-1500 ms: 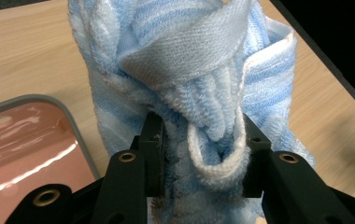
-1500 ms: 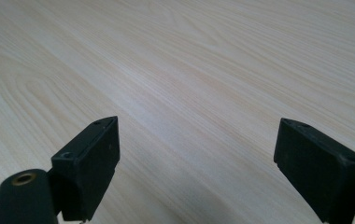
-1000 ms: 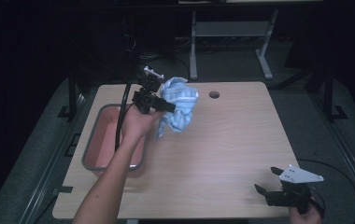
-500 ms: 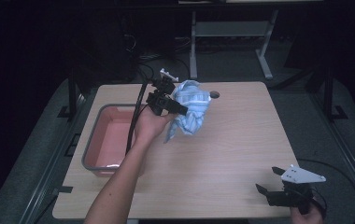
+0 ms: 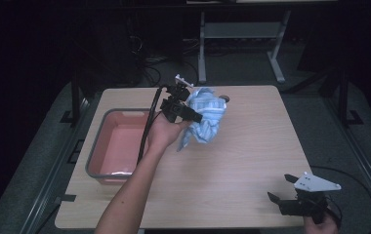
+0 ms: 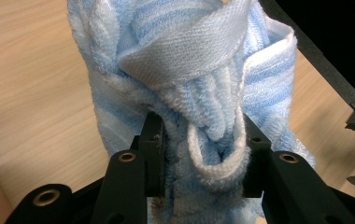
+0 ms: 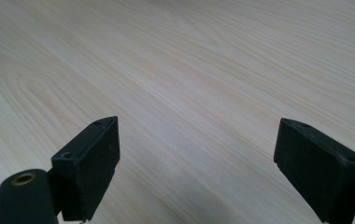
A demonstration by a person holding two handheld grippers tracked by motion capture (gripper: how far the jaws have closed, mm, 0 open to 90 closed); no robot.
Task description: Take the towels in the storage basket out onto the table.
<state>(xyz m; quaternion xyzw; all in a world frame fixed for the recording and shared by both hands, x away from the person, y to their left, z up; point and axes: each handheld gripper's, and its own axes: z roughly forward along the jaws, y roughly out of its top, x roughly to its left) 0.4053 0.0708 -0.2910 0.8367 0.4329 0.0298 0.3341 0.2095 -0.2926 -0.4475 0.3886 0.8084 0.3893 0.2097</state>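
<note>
So, biggest thing first: the wooden table [image 5: 252, 161] takes up most of the high view, light grain, running from about 7 o'clock out to 2 o'clock. On its 9 o'clock side sits the pink tub [image 5: 100, 146], grey-rimmed, right at the table's edge.

Next down in size is the blue striped towel [image 5: 205, 117], bunched up and hanging in the air above the table at roughly 12 o'clock from the table's centre, just beside the tub's 2 o'clock corner. From my left gripper view it's a thick twisted wad of terry [image 6: 199, 93] with a fold looping down between my pads.

My left gripper [image 5: 193, 116] is clamped tight on that towel, both pads buried in the cloth, my hand [image 5: 166, 131] under it.

My right gripper [image 5: 280, 189] sits way off at 5 o'clock near the table's front corner, well apart from the towel, jaws spread wide over bare wood with nothing between them.
</note>
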